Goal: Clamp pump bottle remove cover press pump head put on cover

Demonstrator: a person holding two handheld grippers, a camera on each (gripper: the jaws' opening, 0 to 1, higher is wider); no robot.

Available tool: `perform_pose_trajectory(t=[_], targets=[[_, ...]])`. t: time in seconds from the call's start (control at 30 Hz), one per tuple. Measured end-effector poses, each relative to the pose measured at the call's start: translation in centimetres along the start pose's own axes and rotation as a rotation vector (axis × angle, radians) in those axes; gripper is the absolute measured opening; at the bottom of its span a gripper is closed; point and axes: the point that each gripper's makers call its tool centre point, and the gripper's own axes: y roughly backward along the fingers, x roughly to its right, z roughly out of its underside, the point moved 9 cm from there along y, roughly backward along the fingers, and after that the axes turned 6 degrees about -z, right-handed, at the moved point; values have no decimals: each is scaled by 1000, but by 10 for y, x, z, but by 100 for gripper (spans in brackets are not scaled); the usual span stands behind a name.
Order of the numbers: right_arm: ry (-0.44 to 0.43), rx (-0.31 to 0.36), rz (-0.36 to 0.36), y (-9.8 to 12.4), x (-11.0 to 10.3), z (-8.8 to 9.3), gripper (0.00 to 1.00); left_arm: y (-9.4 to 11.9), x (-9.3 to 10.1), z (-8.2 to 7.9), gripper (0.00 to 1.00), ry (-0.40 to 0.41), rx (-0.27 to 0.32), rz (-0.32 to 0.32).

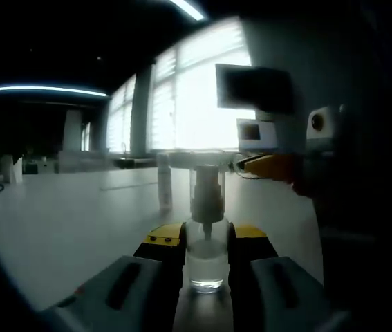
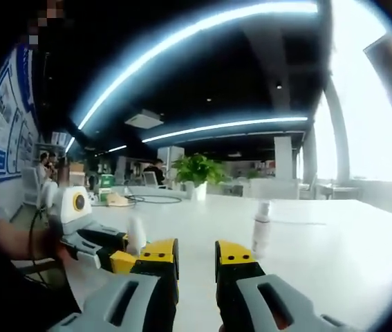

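Left gripper view showed the pump bottle [image 1: 206, 238] standing upright on the desk [image 1: 78, 221], squeezed between the 2 yellow-tipped jaws of the left gripper [image 1: 206, 257], which gripped its clear lower body from both sides. Its long axis ran straight up from between the jaws, and the clear cover [image 1: 206, 190] still sat over the pump head at the top. I could not tell from here which way the nozzle under that cover faced. Beyond the bottle, up and to the right of the jaws, the right gripper [image 1: 268, 166] reached in with its yellow tip close to the cover, not clearly touching it.

Right gripper view had its own jaws standing apart with nothing between them, open over the bare desk. The left gripper [image 2: 116, 252] sat low to their left, with what looked like the pale top of the bottle rising from it. A second small bottle [image 2: 260, 232] stood well ahead, just right of the jaws.

To my eye, the risk lay in the cover pull. The hold was low on a smooth, narrow body, so a sideways tug from the right gripper could have tilted or slid the bottle out of the jaws. A tight cover could have lifted the whole bottle, and an off-centre pinch might have flicked the cover away.
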Motion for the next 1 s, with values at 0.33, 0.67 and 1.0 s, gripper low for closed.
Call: perform_pose_trajectory(t=[0.33,0.67,1.0], targets=[[9,25,47,19,27,8,16,0,-2,1,15,2,0,-1],[-28,32,76,21,39,27,15,0,-3,0,15,2,-1,-12],[-24,20,104,19,42,34,13,0,-3,-1,15,-9,-2,-29]])
